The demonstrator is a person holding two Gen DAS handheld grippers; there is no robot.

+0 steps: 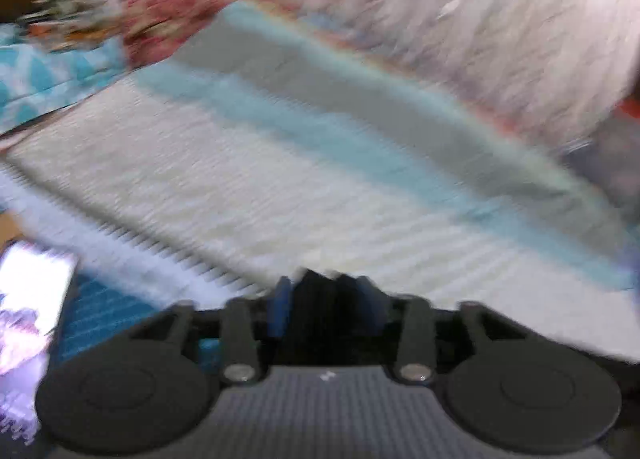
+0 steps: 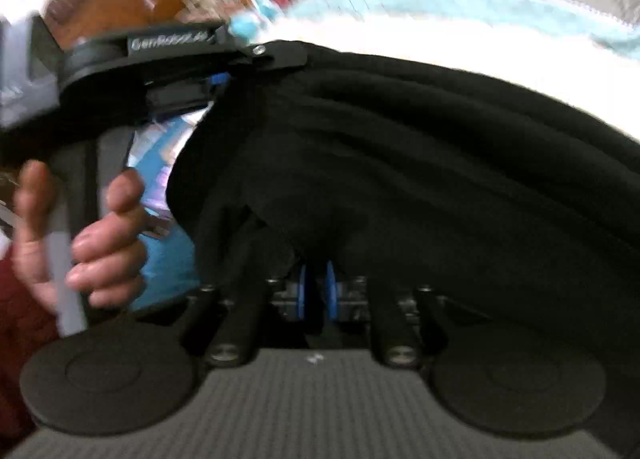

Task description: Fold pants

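The black pants (image 2: pixel 420 163) hang in thick folds across the right wrist view, held up between both grippers. My right gripper (image 2: pixel 316 291) is shut on a bunch of the black cloth close to the lens. My left gripper (image 1: pixel 326 299) is shut on a black edge of the pants (image 1: pixel 320 291); it also shows in the right wrist view (image 2: pixel 216 79) at upper left, clamped on the cloth, with the person's hand (image 2: pixel 100 235) on its handle. Both views are motion-blurred.
A bed cover with white, light blue and grey stripes (image 1: pixel 280 147) lies below. A red patterned cloth (image 1: pixel 168 15) and a teal patterned cloth (image 1: pixel 48 75) lie at its far left. A lit phone screen (image 1: pixel 32 291) lies at the left edge.
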